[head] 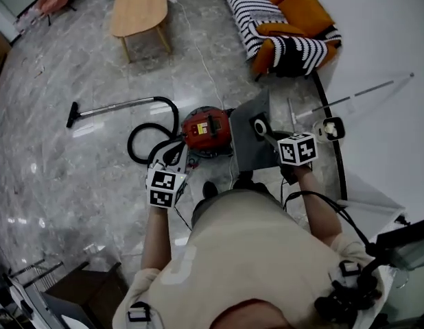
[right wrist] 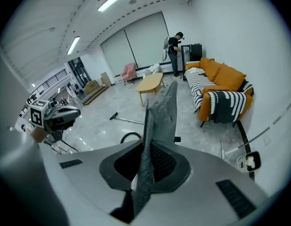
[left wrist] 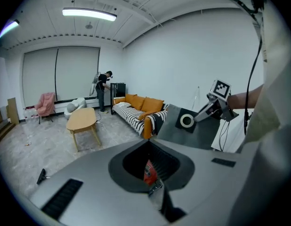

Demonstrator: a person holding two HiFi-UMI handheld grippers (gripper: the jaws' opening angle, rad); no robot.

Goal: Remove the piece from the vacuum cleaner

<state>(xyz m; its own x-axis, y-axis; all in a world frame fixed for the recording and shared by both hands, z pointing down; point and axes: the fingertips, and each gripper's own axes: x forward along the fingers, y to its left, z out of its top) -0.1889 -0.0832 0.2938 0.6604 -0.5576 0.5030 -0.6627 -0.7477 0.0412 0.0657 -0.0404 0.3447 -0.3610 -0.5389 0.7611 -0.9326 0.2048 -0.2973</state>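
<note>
Dust bag [head: 245, 149], grey and flat, pinched edge-on in closed right gripper [head: 268, 138], held beside red vacuum cleaner [head: 206, 130], which sits just ahead of left gripper [head: 176, 153], jaws together; likely hazard: narrow edge grip slipping, bag dropping to floor [head: 75, 177].

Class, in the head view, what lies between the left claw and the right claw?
In the head view, the red vacuum cleaner and the grey piece lie between the left claw and the right claw, which grips that piece.
</note>
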